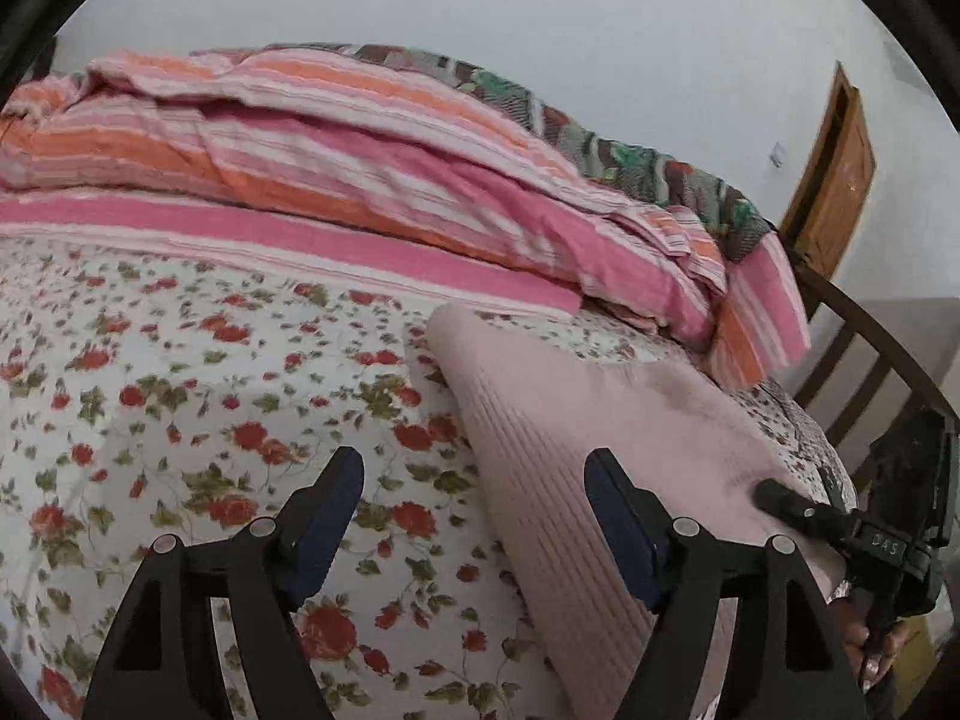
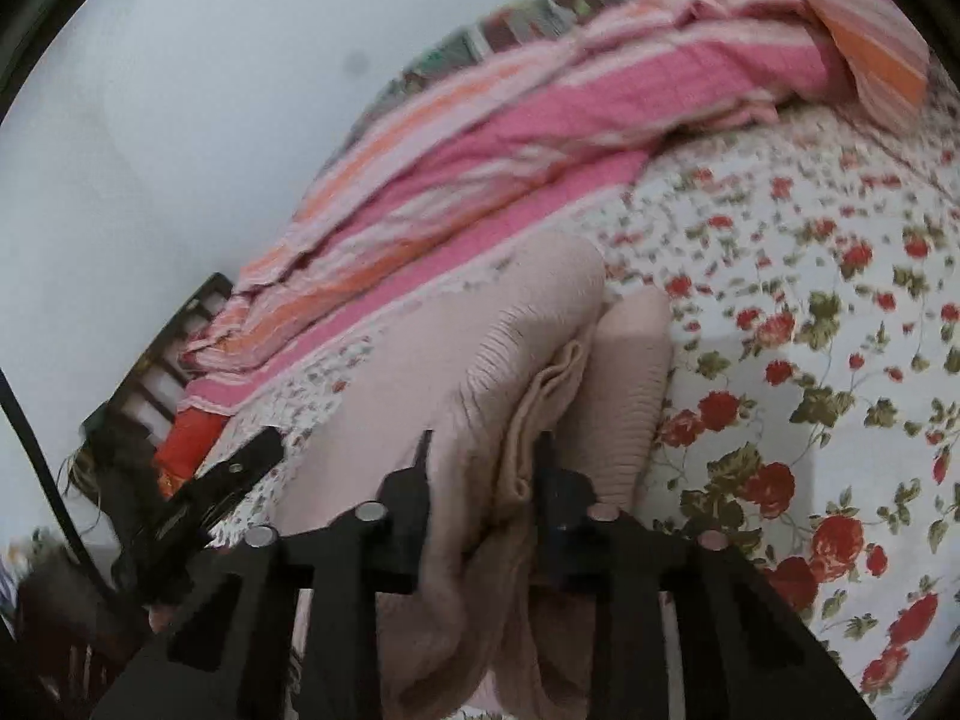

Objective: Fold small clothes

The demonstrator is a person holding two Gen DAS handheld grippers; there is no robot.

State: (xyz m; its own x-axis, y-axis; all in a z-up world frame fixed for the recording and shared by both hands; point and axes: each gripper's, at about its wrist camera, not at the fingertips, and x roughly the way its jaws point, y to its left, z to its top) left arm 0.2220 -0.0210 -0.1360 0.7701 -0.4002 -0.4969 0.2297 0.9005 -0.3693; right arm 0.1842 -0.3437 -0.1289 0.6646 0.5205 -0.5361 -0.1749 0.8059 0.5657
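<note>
Meanwhile, on the floral bedsheet point(image 1: 180, 396), the left gripper point(image 1: 474, 516) hangs wide apart and empty, its right finger over the edge of the pink ribbed knit garment point(image 1: 570, 420), which lies to its right, long axis running away toward the striped quilt point(image 1: 300, 180). Farther right, the right gripper point(image 2: 486, 480) is clamped on bunched folds of that garment, so it is the nearer one. No containers show.
</note>
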